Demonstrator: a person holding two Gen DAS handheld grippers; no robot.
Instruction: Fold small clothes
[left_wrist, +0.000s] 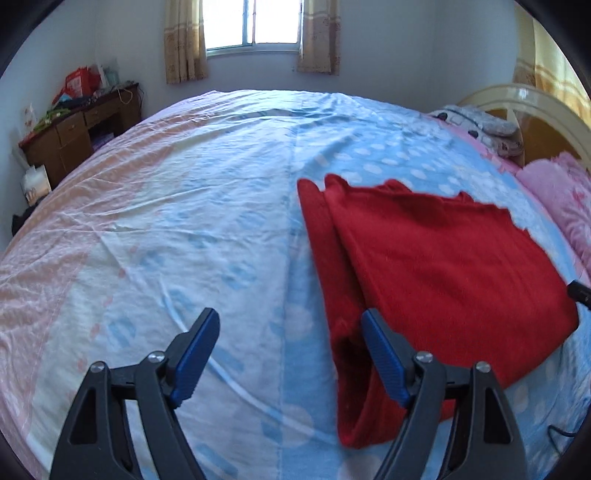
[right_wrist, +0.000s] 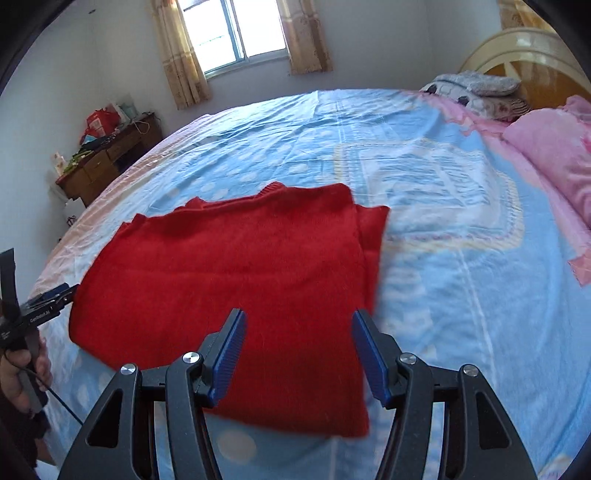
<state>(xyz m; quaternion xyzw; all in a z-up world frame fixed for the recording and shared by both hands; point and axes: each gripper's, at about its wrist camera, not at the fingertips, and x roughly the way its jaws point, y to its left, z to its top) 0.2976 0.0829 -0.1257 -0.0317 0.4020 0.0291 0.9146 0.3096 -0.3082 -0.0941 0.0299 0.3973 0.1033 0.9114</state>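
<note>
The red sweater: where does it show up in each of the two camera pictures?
Left wrist view: the red sweater lies right of centre on the bed, behind the left gripper's right finger.
Right wrist view: the red sweater fills the centre-left, just beyond the right gripper.
Shared landmark: the window with curtains on the far wall.

The red knitted garment (right_wrist: 236, 266) lies flat on the bed, folded into a rough rectangle with a narrower layer showing along one long side (left_wrist: 325, 258). Its far edge is uneven and wavy, its fuzzy surface smooth and nearly free of wrinkles.
</note>
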